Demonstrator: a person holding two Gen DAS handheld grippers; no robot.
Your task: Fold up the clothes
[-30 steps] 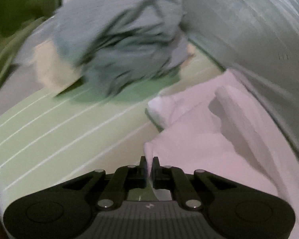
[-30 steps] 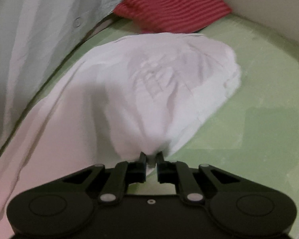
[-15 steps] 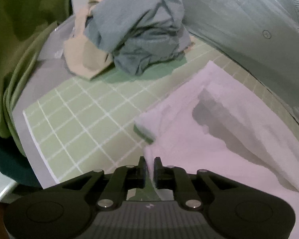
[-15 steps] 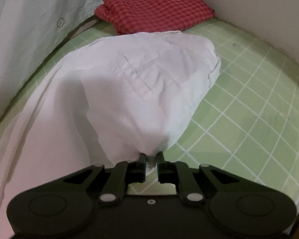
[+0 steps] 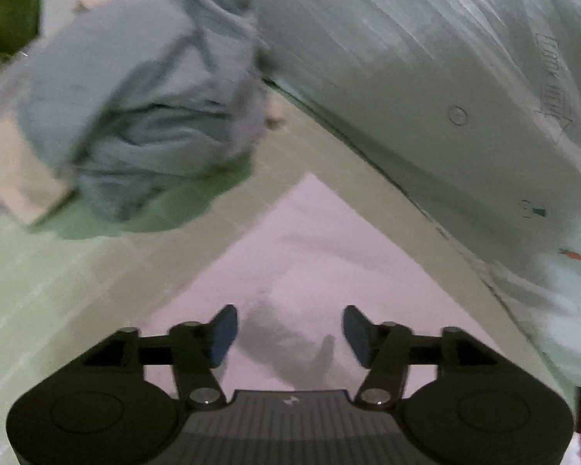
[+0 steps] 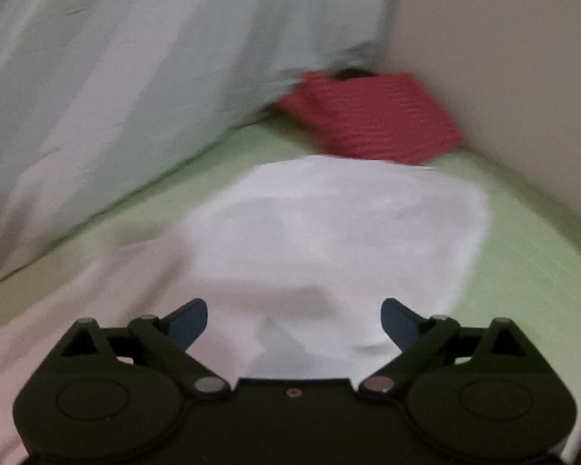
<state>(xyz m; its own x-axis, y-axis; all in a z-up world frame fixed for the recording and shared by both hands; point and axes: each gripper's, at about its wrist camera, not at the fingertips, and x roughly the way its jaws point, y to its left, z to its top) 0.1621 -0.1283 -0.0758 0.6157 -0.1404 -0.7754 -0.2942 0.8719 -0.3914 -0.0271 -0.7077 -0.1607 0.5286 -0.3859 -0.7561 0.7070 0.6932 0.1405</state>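
A white garment (image 5: 310, 255) lies flat on the green grid mat (image 5: 38, 279), one corner pointing away from me. My left gripper (image 5: 289, 329) is open just above the garment's near part, holding nothing. In the right wrist view the same white garment (image 6: 329, 232) lies folded over on the mat (image 6: 523, 271). My right gripper (image 6: 293, 319) is open wide above its near edge, empty. Both views are motion-blurred.
A crumpled grey-blue garment (image 5: 143, 116) on a beige cloth (image 5: 15, 178) lies at the far left. A folded red checked cloth (image 6: 372, 116) lies beyond the white garment. The person's pale carrot-print shirt (image 5: 445, 77) stands along the mat's edge. A light wall (image 6: 503, 77) is at right.
Both grippers have opened and let go of the white garment, which now lies flat on the mat. Both cameras have shifted and are blurred.
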